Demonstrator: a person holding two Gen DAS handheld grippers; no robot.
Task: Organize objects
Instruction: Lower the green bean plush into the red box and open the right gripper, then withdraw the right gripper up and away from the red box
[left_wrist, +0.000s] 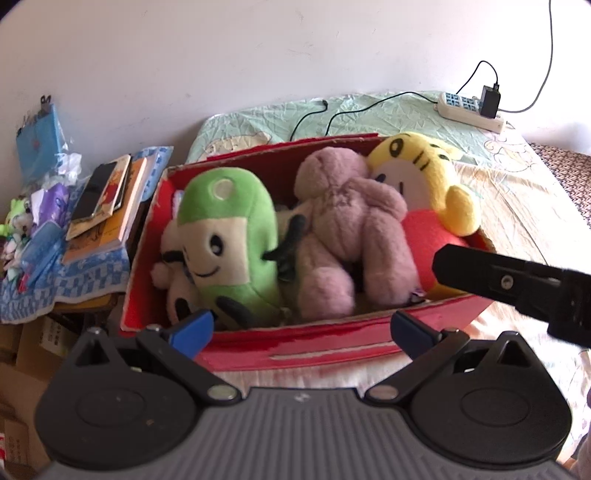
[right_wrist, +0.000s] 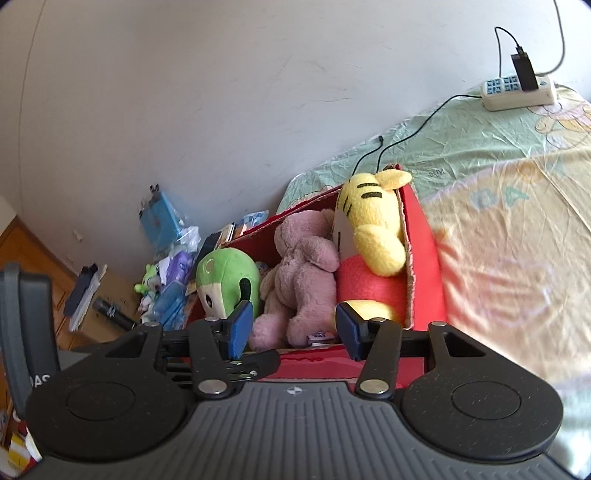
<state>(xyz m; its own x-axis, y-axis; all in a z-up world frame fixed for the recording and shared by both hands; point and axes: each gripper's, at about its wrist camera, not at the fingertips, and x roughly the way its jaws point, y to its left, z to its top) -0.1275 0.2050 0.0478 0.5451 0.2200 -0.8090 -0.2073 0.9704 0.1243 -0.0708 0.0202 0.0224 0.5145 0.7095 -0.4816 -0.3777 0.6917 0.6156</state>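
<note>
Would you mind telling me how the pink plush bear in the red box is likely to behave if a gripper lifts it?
The pink plush bear looks soft and fuzzy, so it would probably squash under the fingers and its limbs droop. It is likely light for its size. Wedged between the green plush and yellow plush, it may drag them along.

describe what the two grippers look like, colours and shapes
The left gripper and right gripper match: blue finger pads on black linkage arms with silver pivot pins, two round black discs, and a grey ribbed body with a small crosshair mark. No sleeves show.
</note>
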